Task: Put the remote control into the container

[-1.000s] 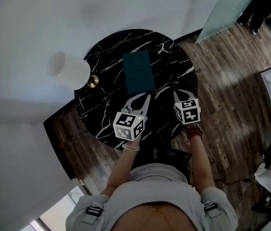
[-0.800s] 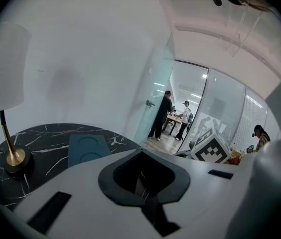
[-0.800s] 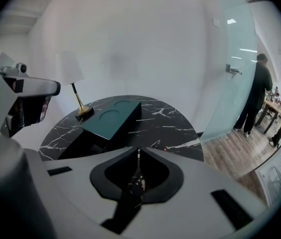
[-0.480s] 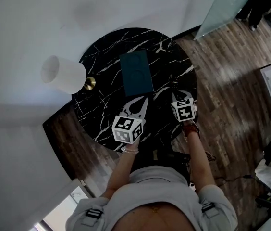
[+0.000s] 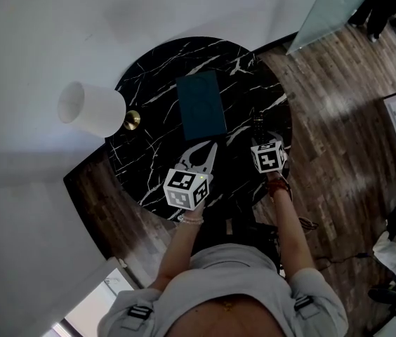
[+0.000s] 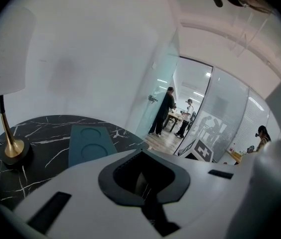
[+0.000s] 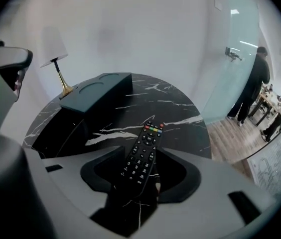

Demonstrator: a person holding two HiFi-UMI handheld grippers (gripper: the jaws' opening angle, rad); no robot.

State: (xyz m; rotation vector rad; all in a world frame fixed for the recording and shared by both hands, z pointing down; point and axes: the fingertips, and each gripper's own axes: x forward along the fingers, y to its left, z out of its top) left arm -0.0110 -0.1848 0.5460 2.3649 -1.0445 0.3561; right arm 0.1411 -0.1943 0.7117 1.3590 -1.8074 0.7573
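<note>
R gripper (image 7: 140, 158): jaws clenched on the near end of the remote (image 7: 145, 143), buttons up, coloured keys at the far end, which points ahead over the table (image 5: 156, 83). Can't tell if the far end touches the marble. Remote is not in the container (image 5: 200, 106). That's a teal box ahead and to the left of the R gripper, well apart from the remote, with two round recesses on top.

L gripper (image 5: 214, 146): jaws together, nothing between them. It hovers over the near part of the table, tips aimed at the container's near end and close to it w/o touching. The two grippers are side by side, L slightly nearer the person.

Table: round, black marble w/ white veins, set against a white wall (image 5: 184, 5). Lamp (image 5: 89, 109) sits left of the L gripper and beyond it, at the table edge, w/ a white shade and a brass base (image 5: 133, 120).

Room: wood floor (image 5: 338, 104) to the right of the R gripper and a frosted glass partition (image 5: 328, 12) ahead-right. Past it are people (image 7: 252, 83) standing around a desk, far off.
</note>
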